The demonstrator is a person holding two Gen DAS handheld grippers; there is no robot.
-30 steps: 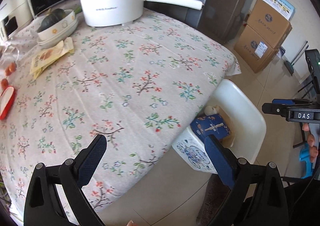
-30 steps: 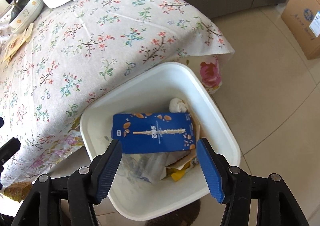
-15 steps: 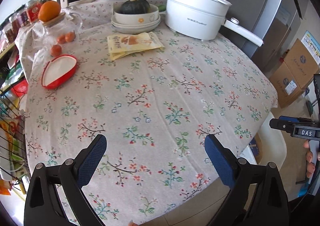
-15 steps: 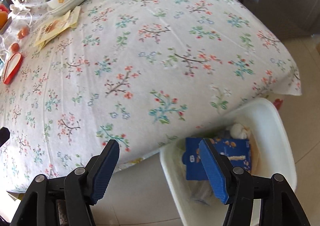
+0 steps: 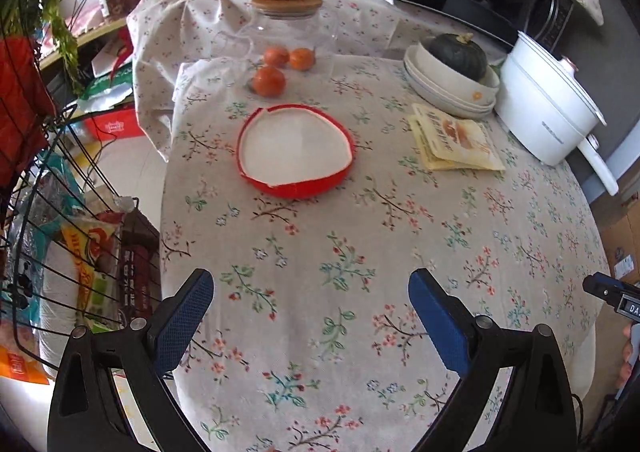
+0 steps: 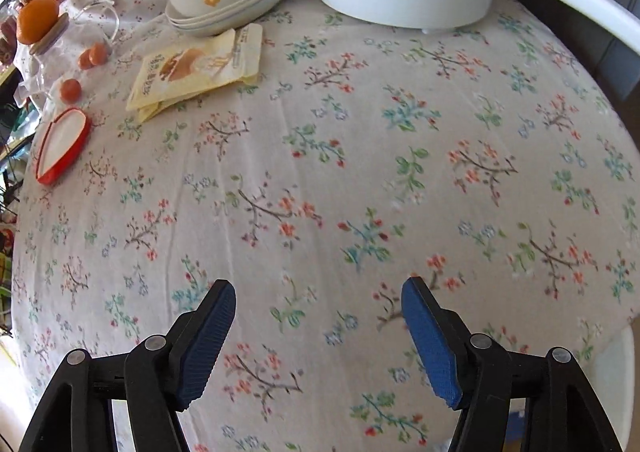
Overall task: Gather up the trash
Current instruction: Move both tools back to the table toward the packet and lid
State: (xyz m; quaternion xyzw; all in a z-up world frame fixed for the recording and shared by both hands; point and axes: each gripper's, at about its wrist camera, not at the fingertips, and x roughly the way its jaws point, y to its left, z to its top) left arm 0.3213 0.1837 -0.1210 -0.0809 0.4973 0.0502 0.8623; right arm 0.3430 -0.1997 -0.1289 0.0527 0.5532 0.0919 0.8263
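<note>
Left gripper [image 5: 310, 288] hangs over the floral tablecloth [image 5: 360, 236], jaws spread wide, nothing in them. At its twelve o'clock sits the red peel [image 5: 295, 150], a hollow half-shell, white inside, ragged rim, open side up. Yellow packets [image 5: 454, 140] lie flat at two o'clock, just beside the stacked bowls [image 5: 448, 86]. Right gripper [image 6: 318, 302] is wide open too, empty; packets [image 6: 196, 68] at eleven o'clock.
</note>
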